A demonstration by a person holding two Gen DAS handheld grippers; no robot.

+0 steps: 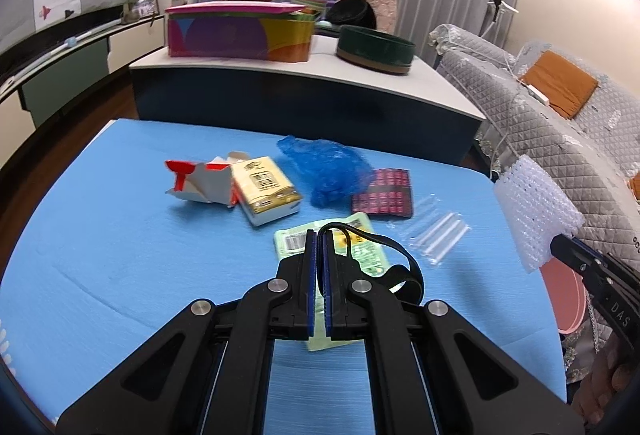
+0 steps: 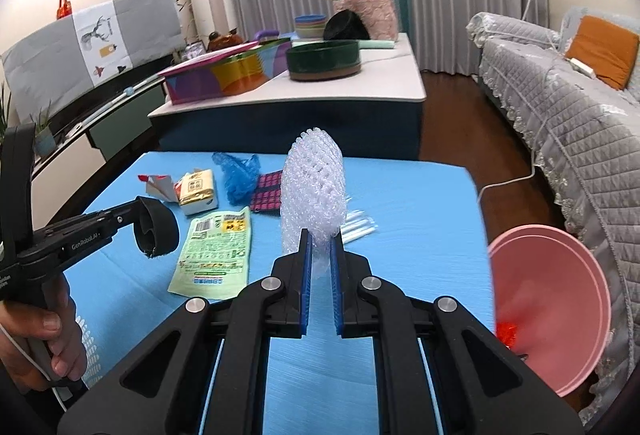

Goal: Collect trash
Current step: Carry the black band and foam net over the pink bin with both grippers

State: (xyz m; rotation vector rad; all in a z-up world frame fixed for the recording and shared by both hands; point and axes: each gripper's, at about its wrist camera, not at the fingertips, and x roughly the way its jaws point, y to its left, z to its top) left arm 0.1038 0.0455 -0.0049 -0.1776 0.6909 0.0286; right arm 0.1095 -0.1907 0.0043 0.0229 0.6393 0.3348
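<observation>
My right gripper is shut on a white foam net sleeve, held upright above the blue table; it also shows in the left wrist view. My left gripper is shut and empty, hovering over a green wrapper. On the table lie a torn red-and-white carton, a yellow tissue pack, a blue plastic bag, a pink-and-black wrapper and clear plastic tubes. A pink bin stands right of the table with red trash inside.
The blue table has its right edge beside the bin. A white-topped coffee table with a colourful box and a green tin stands behind. A quilted sofa runs along the right.
</observation>
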